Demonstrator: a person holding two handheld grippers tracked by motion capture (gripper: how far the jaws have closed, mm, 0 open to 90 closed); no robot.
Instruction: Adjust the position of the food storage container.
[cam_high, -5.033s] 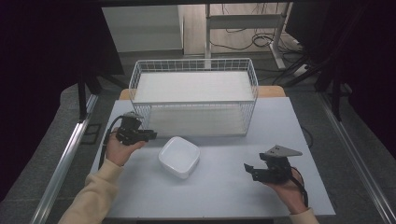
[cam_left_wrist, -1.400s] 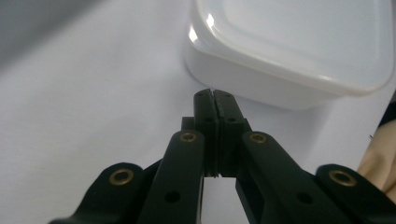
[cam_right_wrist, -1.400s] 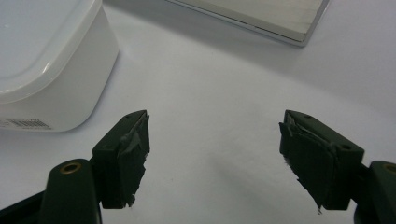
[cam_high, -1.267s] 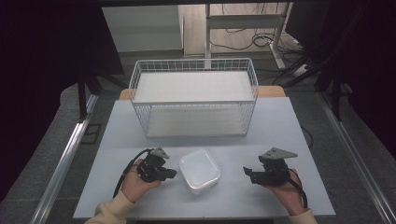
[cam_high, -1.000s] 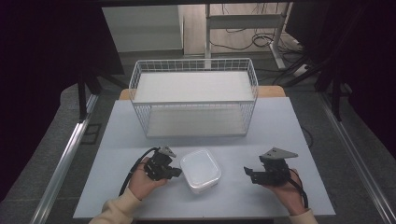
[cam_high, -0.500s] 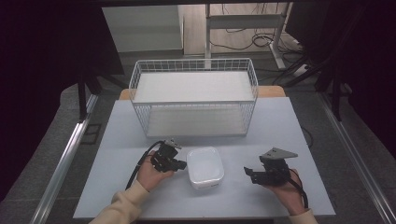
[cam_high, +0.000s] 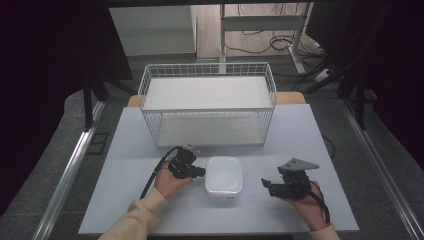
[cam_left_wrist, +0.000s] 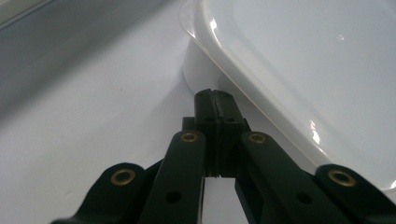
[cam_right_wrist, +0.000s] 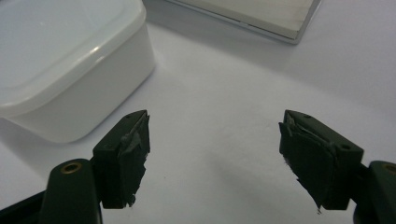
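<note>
The white box (cam_high: 224, 177) sits upright with its lid on, on the near middle of the worktop (cam_high: 125, 150), in front of the wire basket (cam_high: 207, 102) and well apart from it. The left claw (cam_high: 196, 171) has its jaws pressed together with nothing between them, and their tips are set against the box's left wall just under the lid's rim; in the left gripper view the closed tips (cam_left_wrist: 215, 100) meet the wall (cam_left_wrist: 198, 74) where it joins the worktop. The step in hand looks like nudging the box sideways with the closed claw, toward the right claw (cam_high: 266, 185), which rests on the worktop near the box's right side with its jaws wide apart and empty. From the right gripper view the box (cam_right_wrist: 65, 60) lies off to the left of the open jaws, not between them.

The next move probably calls for a low, steady push so the box slides rather than tips, or for the right claw to come round the wall and lid rim.

Compared with five seconds ago, the box has come nearer the person and further right, and the left claw has moved from near the basket's left corner down to the box. The right claw has hardly shifted.
</note>
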